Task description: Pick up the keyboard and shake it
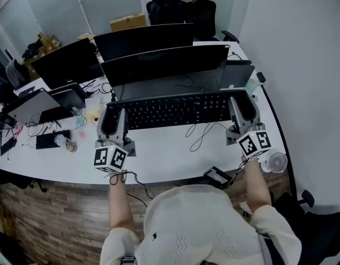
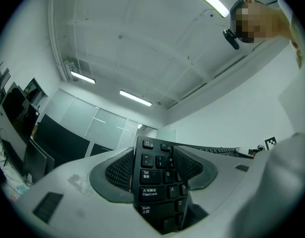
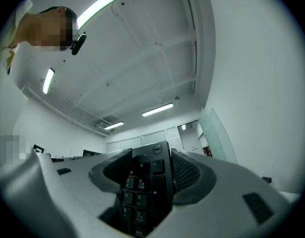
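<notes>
A long black keyboard (image 1: 178, 109) is held lifted over the white desk (image 1: 164, 153), in front of the monitors. My left gripper (image 1: 115, 120) is shut on its left end; the left gripper view shows the Tab, Caps Lock and Shift keys (image 2: 153, 182) clamped between the ribbed pads (image 2: 120, 171). My right gripper (image 1: 240, 110) is shut on its right end, where the number pad (image 3: 145, 190) and a logo corner sit between the pads (image 3: 184, 172). Both gripper views look up at the ceiling. The keyboard's cable (image 1: 200, 134) trails on the desk.
Three dark monitors (image 1: 158, 62) stand close behind the keyboard. A laptop (image 1: 34, 106), a bottle (image 1: 66, 143) and cables clutter the left side. A small white fan (image 1: 276, 162) sits at the right edge, a black adapter (image 1: 216, 175) near the front edge.
</notes>
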A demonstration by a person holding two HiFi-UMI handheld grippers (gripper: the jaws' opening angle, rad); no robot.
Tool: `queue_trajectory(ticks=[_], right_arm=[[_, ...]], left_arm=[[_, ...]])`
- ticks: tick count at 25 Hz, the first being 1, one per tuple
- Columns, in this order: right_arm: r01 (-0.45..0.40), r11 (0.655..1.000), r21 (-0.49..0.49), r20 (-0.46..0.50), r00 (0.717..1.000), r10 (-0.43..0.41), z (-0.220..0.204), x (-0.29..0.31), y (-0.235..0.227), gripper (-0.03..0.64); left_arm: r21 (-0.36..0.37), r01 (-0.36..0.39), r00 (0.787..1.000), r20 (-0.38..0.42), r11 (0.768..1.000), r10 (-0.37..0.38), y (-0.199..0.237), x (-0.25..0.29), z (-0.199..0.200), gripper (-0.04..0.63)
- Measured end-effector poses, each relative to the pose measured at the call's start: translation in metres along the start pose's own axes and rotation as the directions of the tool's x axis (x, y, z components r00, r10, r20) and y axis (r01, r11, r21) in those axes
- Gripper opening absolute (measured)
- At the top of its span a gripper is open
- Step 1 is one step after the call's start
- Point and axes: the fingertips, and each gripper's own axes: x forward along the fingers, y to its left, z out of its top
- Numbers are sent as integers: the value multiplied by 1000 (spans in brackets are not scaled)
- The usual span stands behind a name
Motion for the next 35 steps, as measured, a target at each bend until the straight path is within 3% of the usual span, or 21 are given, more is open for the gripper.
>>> queue_trajectory(ticks=[4,8,11,15,21,26,32,35], right_arm=[[3,1000,10,-11,1000,-3,7,7,-2,234],[-21,1000,-21,61,998,22,34,14,-2,233],[-48,997,-57,160,985,56,64,15,4,234],[-54,991,-126,309,947,91,99,0,20,237],[-36,996,-84,222,974,54,78,9,6,239],[-49,992,-117,315,945,83,98,-7,19,239],[-35,994,-104,231,971,59,83,7,10,239],[-41,989,-142,303,949,83,101,-3,22,239]], left_arm=[[11,-2,1000,9,1000,2,-1,10,10,236],[24,21,998,52,999,-22,-10,20,32,236],[57,27,990,140,998,-35,-22,21,62,236],[118,51,958,275,992,-82,-35,9,99,238],[92,28,978,202,995,-46,-30,20,78,238],[135,51,953,290,990,-89,-41,5,102,239],[92,29,971,234,995,-50,-29,18,78,239],[108,50,956,284,993,-79,-35,9,96,239]])
